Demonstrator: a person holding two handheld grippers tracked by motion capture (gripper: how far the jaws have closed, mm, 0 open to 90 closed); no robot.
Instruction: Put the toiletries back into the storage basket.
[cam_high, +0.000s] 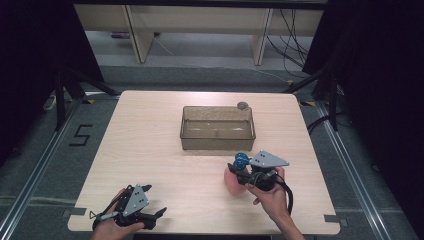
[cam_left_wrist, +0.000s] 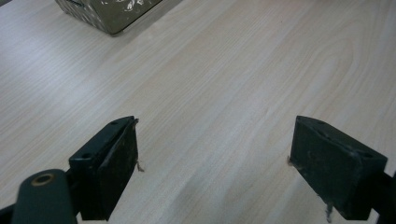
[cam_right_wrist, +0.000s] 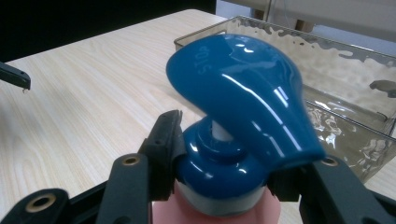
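A pink bottle with a blue pump head stands right of the table's middle, just in front of a clear bin. My right gripper is shut on its blue collar; in the right gripper view the right gripper clamps the collar from both sides, under the glossy pump head. At the front left edge my left gripper is held low and open. In the left gripper view the left gripper has bare wood between its wide-apart jaws.
The clear bin looks empty apart from water marks; its corner shows far off in the left gripper view. A small grey round object sits at its far right corner. Black stands flank the table.
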